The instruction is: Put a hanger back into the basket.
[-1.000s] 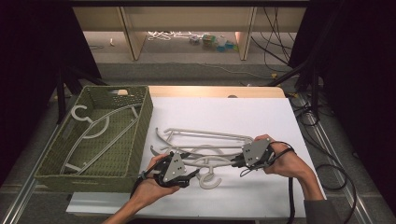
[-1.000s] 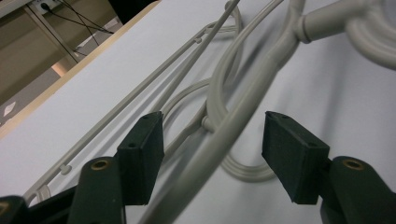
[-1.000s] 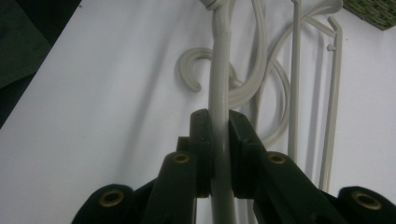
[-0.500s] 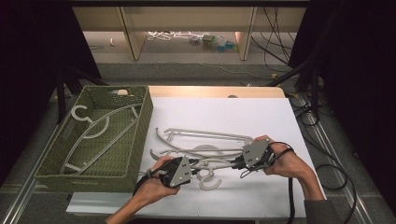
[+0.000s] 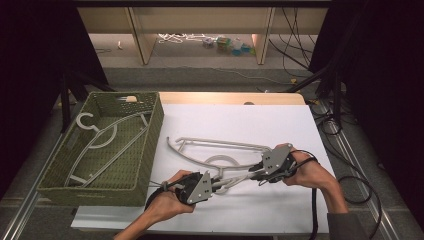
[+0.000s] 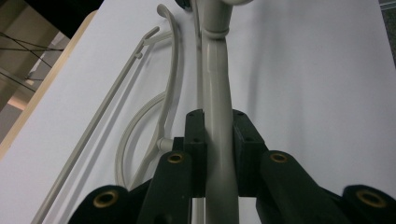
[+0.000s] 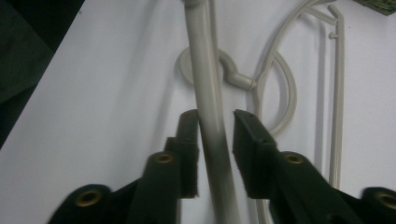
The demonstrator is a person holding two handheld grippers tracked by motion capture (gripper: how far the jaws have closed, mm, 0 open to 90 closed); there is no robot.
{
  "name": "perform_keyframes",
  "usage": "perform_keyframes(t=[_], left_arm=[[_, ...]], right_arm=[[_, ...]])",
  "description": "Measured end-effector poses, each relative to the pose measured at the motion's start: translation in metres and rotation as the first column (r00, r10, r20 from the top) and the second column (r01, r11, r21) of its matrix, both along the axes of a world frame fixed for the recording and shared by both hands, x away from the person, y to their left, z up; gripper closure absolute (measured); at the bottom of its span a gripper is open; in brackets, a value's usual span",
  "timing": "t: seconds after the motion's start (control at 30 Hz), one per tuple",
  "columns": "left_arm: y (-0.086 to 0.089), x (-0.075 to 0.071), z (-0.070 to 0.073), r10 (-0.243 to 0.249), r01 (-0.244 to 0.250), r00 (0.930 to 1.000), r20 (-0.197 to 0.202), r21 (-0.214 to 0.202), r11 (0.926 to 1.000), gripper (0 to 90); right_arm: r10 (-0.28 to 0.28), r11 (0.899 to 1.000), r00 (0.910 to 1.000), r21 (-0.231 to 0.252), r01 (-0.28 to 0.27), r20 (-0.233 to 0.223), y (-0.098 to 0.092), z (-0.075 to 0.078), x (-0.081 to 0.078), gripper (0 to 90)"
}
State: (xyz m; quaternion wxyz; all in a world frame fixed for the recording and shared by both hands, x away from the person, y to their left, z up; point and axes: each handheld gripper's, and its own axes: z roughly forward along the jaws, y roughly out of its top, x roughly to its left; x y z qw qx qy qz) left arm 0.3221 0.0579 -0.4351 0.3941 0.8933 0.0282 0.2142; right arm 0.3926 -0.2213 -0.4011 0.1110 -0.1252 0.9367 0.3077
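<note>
A pale grey plastic hanger [image 5: 235, 179] hangs between my two grippers above the white table [image 5: 280, 125]. My left gripper [image 5: 216, 184] is shut on one arm of it. In the left gripper view the pads [image 6: 196, 140] press both sides of the bar [image 6: 217, 84]. My right gripper [image 5: 256, 172] has just been opening. In the right gripper view the bar [image 7: 205, 79] stands between the jaws with a gap at the right pad [image 7: 247, 140]. A second hanger [image 5: 220, 144] lies flat just behind. A third hanger [image 5: 105, 142] lies in the green basket [image 5: 90, 189].
The woven basket fills the table's left side, its right wall close to my left hand. A black cable [image 5: 360, 195] trails off the right edge. Past the table's far edge, a shelf unit [image 5: 200, 20] stands over loose items on the floor.
My left gripper has shifted a little to the right and closed on the hanger's arm. The right gripper's jaws have parted around the other arm; that hand stayed put.
</note>
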Motion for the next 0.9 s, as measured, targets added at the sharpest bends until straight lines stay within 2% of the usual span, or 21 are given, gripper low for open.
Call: perform_keyframes(t=[0.07,0.13,0.17,0.2,0.23,0.27,0.33,0.37,0.47,0.53,0.57,0.6,0.63,0.7,0.8,0.83,0.9], left_arm=[[0.001,0.002,0.004,0.043,-0.046,0.9968,-0.067,-0.037,0.9983,79.0],[0.002,0.003,0.008,0.047,-0.050,0.9959,-0.077,-0.044,0.9978,79.0],[0.003,0.004,0.009,0.064,-0.068,0.9945,-0.083,-0.048,0.9966,79.0],[0.004,0.006,0.011,0.071,-0.077,0.9926,-0.098,-0.053,0.9956,79.0],[0.006,0.007,0.012,0.079,-0.088,0.9880,-0.133,-0.067,0.9938,79.0],[0.007,0.008,0.012,0.083,-0.094,0.9865,-0.141,-0.069,0.9932,79.0],[0.009,0.008,0.013,0.101,-0.117,0.9798,-0.173,-0.081,0.9899,79.0],[0.011,0.008,0.014,0.108,-0.127,0.9761,-0.189,-0.088,0.9881,79.0],[0.015,0.010,0.018,0.126,-0.155,0.9622,-0.242,-0.104,0.9825,78.9],[0.020,0.011,0.022,0.136,-0.172,0.9554,-0.262,-0.119,0.9779,78.9],[0.021,0.011,0.023,0.135,-0.172,0.9546,-0.266,-0.121,0.9777,78.9],[0.024,0.011,0.026,0.142,-0.185,0.9505,-0.277,-0.138,0.9729,78.9],[0.026,0.011,0.027,0.141,-0.186,0.9516,-0.273,-0.144,0.9721,78.9],[0.032,0.012,0.034,0.157,-0.207,0.9473,-0.279,-0.159,0.9652,79.0],[0.041,0.013,0.042,0.171,-0.221,0.9477,-0.270,-0.169,0.9606,79.1],[0.046,0.013,0.045,0.180,-0.234,0.9448,-0.273,-0.177,0.9559,79.1],[0.053,0.013,0.051,0.188,-0.249,0.9402,-0.284,-0.196,0.9486,79.1]], right_arm=[[-0.027,0.999,0.9996,0.032,0.027,-0.009,0.000,0.002,0.000,61.1],[-0.063,0.996,0.9980,0.070,0.063,-0.005,-0.001,0.005,0.001,54.7],[-0.096,0.992,0.9953,0.080,0.096,-0.004,-0.003,0.006,0.001,51.4],[-0.139,0.986,0.9902,0.095,0.140,-0.016,-0.004,0.009,0.000,48.0],[-0.176,0.977,0.9840,0.116,0.178,-0.030,-0.006,0.010,-0.001,46.4],[-0.195,0.970,0.9801,0.142,0.198,-0.039,-0.008,0.013,-0.001,44.6],[-0.230,0.956,0.9721,0.177,0.234,-0.044,-0.010,0.015,-0.001,40.8],[-0.245,0.949,0.9675,0.190,0.253,-0.061,-0.012,0.016,-0.002,40.2],[-0.276,0.936,0.9586,0.208,0.285,-0.070,-0.018,0.017,-0.006,40.0],[-0.283,0.934,0.9563,0.207,0.292,-0.072,-0.020,0.017,-0.008,40.0],[-0.287,0.933,0.9557,0.208,0.294,-0.065,-0.021,0.017,-0.011,40.0],[-0.286,0.934,0.9560,0.205,0.293,-0.065,-0.022,0.018,-0.012,39.9],[-0.294,0.931,0.9540,0.208,0.300,-0.061,-0.023,0.018,-0.015,39.5],[-0.307,0.925,0.9505,0.221,0.310,-0.051,-0.025,0.020,-0.019,38.8],[-0.331,0.908,0.9424,0.254,0.332,-0.047,-0.031,0.021,-0.026,37.2],[-0.341,0.902,0.9389,0.266,0.341,-0.049,-0.032,0.022,-0.027,36.0],[-0.371,0.876,0.9265,0.306,0.372,-0.064,-0.037,0.022,-0.028,34.0]])
